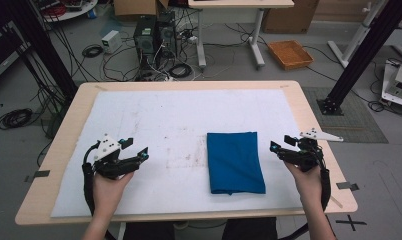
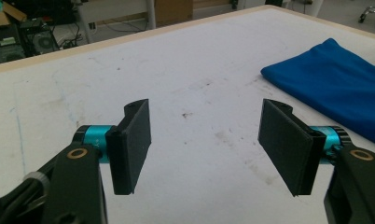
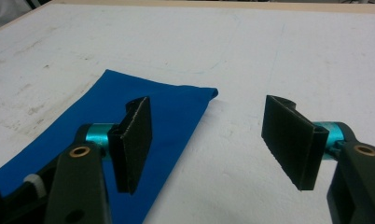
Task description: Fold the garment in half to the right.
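Note:
A folded blue cloth point(image 1: 235, 161) lies flat on the white mat point(image 1: 154, 120), right of the table's middle. My left gripper point(image 1: 137, 149) is held above the mat well to the cloth's left, jaws wide apart and empty. In the left gripper view the gripper point(image 2: 206, 147) frames bare stained mat, and the blue cloth point(image 2: 337, 84) lies off to the right. My right gripper point(image 1: 282, 143) hovers just off the cloth's right edge, open and empty. From the right gripper view, that gripper point(image 3: 209, 142) looks down on the mat with the blue cloth point(image 3: 143, 112) under its left jaw.
The wooden table point(image 1: 64, 135) shows as a light rim around the mat. On the floor beyond it are computer towers point(image 1: 151, 35), tangled cables, another table's legs point(image 1: 256, 37) and an orange tray point(image 1: 290, 54). A black frame post point(image 1: 359, 55) stands at the right.

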### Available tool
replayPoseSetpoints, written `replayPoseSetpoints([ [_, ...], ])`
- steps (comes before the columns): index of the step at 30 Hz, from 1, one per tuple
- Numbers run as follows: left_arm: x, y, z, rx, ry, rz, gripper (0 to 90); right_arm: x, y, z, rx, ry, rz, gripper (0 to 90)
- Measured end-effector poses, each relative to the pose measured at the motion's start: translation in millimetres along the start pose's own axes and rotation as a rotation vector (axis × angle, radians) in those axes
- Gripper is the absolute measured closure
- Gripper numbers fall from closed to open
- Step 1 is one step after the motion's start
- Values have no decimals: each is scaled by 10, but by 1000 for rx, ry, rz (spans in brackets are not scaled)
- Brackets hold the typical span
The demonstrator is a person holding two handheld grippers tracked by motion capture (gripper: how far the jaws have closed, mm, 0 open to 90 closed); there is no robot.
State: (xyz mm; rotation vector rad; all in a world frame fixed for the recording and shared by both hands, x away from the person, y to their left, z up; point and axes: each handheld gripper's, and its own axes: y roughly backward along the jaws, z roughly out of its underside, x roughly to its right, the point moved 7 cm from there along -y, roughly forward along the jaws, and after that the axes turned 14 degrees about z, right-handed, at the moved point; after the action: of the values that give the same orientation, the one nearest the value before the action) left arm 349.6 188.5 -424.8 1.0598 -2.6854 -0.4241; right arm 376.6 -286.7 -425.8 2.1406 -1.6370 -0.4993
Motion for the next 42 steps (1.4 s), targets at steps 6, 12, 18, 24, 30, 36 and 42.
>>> replayPoseSetpoints([
  [6,-15,59,3,5,-5,-14,345,-10,-12,-20,2,11,5,318],
  [12,-27,54,40,-8,-3,-15,345,-36,-57,1,-11,22,7,309],
  [18,-24,37,60,-15,-1,-14,346,-35,-74,16,-16,27,8,303],
  [24,-20,24,69,-23,-6,-14,346,-27,-76,19,-17,29,11,299],
  [30,-23,23,81,-32,-3,-10,345,-27,-87,25,-18,33,11,297],
  [36,-14,21,78,-31,-4,-12,345,-32,-82,30,-22,36,12,296],
  [42,-7,18,81,-32,-2,-11,346,-28,-89,27,-22,31,9,296],
])
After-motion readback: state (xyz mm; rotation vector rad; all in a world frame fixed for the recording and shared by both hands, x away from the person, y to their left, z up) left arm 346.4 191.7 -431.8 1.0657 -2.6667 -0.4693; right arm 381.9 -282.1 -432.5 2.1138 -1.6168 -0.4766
